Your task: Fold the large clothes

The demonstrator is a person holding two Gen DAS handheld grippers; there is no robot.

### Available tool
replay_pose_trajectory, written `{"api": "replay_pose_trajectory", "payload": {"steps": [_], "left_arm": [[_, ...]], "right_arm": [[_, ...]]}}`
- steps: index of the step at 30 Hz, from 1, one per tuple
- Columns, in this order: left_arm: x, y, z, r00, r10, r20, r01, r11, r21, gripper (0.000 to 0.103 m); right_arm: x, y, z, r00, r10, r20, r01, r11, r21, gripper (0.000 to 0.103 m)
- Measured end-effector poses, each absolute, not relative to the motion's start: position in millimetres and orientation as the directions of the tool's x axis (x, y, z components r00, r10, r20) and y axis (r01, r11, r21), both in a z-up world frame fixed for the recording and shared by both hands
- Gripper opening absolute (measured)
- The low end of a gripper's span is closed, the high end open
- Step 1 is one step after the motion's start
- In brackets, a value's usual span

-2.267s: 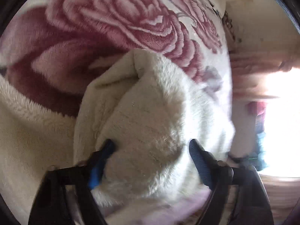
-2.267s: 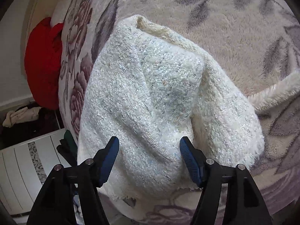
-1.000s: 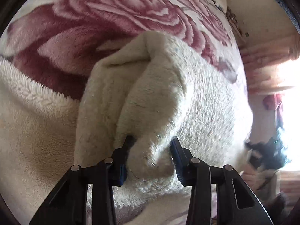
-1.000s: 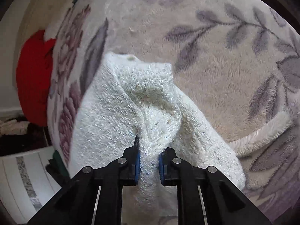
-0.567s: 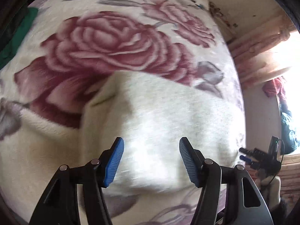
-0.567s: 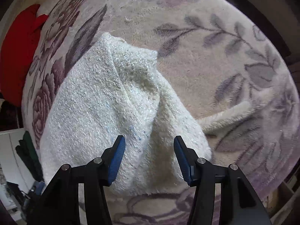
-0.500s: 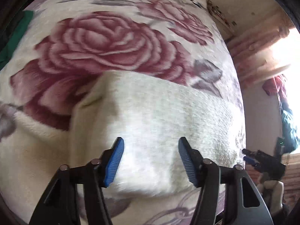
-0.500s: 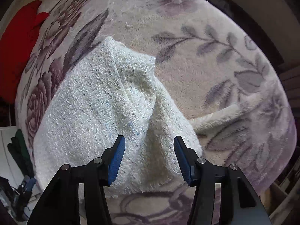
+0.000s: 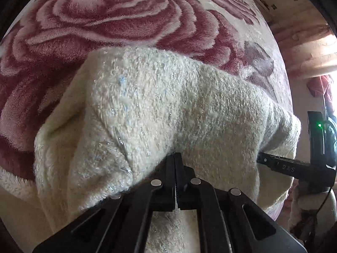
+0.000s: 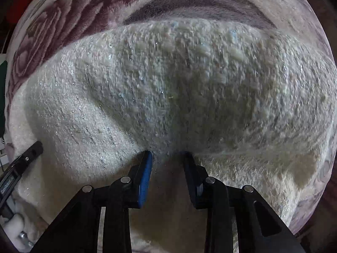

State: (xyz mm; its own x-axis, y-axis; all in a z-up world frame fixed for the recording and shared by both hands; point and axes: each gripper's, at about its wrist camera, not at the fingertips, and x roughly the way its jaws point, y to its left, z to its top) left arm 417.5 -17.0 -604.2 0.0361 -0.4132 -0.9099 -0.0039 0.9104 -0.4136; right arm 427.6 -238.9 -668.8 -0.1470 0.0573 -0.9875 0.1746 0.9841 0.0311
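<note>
A home bedroom — a plush rose-patterned blanket (image 9: 109,16) is covering the bed, and daylight is glowing past pink curtains (image 9: 303,48) beside it.

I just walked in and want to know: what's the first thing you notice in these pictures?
A fluffy cream sweater with sparkly threads fills the middle of both views, lying on a plush blanket with huge pink roses behind it. The left gripper is pinched shut on its near edge. The right gripper, whose jaws have just been closing, presses into a bunch of the knit.
</note>
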Motion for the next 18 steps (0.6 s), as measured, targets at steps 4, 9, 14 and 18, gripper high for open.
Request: {"api": "replay_pose_trajectory", "payload": {"steps": [4, 9, 14, 18], "left_arm": [[409, -26, -570, 0.055, -0.381, -0.923, -0.011, 0.924, -0.383, 0.003], [390, -62, -529, 0.087, -0.363, -0.928, 0.076, 0.931, -0.357, 0.003], [382, -112, -546, 0.029, -0.324, -0.946, 0.152, 0.936, -0.316, 0.003], [382, -138, -591, -0.010, -0.288, -0.958, 0.201, 0.938, -0.284, 0.003]], "right_arm": [[434, -241, -659, -0.181, 0.067, -0.981, 0.199, 0.980, 0.030, 0.033], [391, -278, -598, 0.008, 0.180, -0.984, 0.296, 0.939, 0.174, 0.054], [308, -360, -572, 0.247, 0.275, -0.929, 0.544, 0.754, 0.368, 0.092], [269, -414, -591, 0.299, 0.225, -0.927, 0.642, 0.671, 0.370, 0.098]]}}
